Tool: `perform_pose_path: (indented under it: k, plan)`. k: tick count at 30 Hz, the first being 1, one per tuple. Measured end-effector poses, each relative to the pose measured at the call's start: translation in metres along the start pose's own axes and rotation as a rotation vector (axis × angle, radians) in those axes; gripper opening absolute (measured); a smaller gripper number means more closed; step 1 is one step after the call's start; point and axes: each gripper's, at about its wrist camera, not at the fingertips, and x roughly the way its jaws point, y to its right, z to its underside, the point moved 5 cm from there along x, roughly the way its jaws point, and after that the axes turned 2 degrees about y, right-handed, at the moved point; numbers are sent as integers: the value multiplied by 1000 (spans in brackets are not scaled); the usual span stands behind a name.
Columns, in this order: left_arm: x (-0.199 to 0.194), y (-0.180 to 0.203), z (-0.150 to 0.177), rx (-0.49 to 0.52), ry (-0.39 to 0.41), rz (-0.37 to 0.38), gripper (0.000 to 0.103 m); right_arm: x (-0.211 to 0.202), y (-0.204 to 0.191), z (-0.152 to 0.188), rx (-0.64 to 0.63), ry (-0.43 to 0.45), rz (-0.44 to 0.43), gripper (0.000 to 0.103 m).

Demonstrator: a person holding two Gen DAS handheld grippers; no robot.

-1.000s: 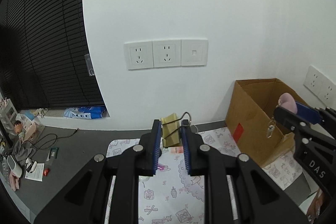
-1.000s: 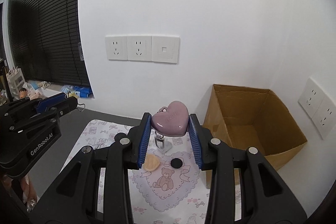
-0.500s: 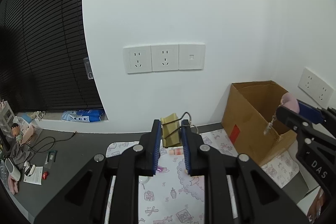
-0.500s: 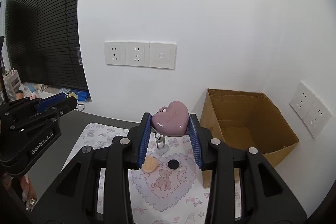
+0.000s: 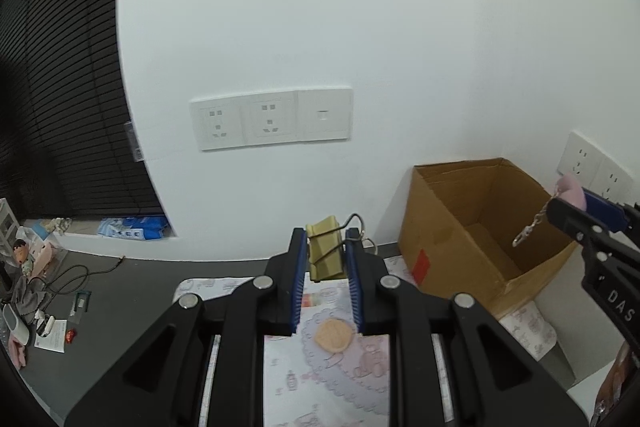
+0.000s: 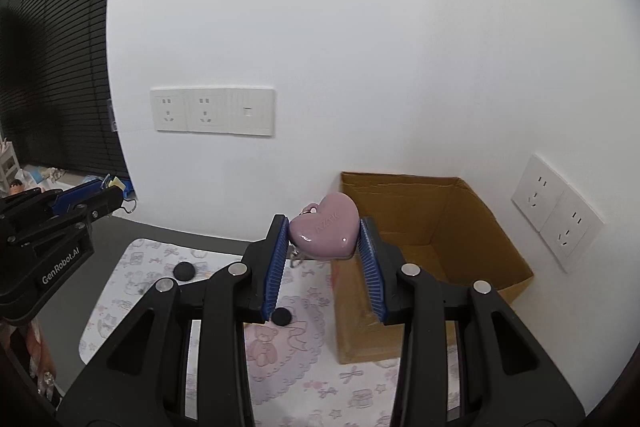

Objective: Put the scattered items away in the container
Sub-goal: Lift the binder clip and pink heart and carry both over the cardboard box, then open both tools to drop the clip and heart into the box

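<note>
Pink heart keychain sits clamped in the right gripper, raised beside the cardboard box at 2 o'clock; the left gripper pinches a yellow binder clip.

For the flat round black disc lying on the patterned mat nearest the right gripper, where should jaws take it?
Take the flat round black disc by its rim, coming straight down from above with jaws either side. It lies flat on the patterned mat, so only its thin edge offers opposing faces; likely a shallow pinch.

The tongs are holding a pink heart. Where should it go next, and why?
Probably a little further over the cardboard box, then let go. The right tongs grip the pink heart right at the box's near-left edge, and its chain dangles above the open box, so it looks nearly ready to drop in.
</note>
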Motion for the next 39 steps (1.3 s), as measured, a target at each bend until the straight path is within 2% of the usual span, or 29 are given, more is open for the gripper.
perform_pose_path:
  k: [7,14,28,32,35,36,37,38,39]
  plan:
    - [37,78,-23,42,-4,72,19,28,67,-2,4,-27,26,37]
    - [76,134,-36,71,-28,128,19,59,123,-2,12,-54,72,37]
    - [134,204,-27,145,-135,202,19,105,192,14,81,-128,139,37]
    - [143,217,-25,160,-155,222,19,112,205,20,109,-146,156,37]
    - [150,220,-22,147,-202,243,20,115,211,23,126,-157,161,38]
    - [154,220,-21,144,-223,243,21,117,213,25,134,-162,160,40]
    - [157,220,-19,141,-245,246,24,118,214,26,141,-168,157,57]
    - [160,220,-18,135,-267,255,26,118,215,26,146,-168,154,82]
    - [162,219,-16,129,-285,261,31,116,215,26,150,-156,153,94]
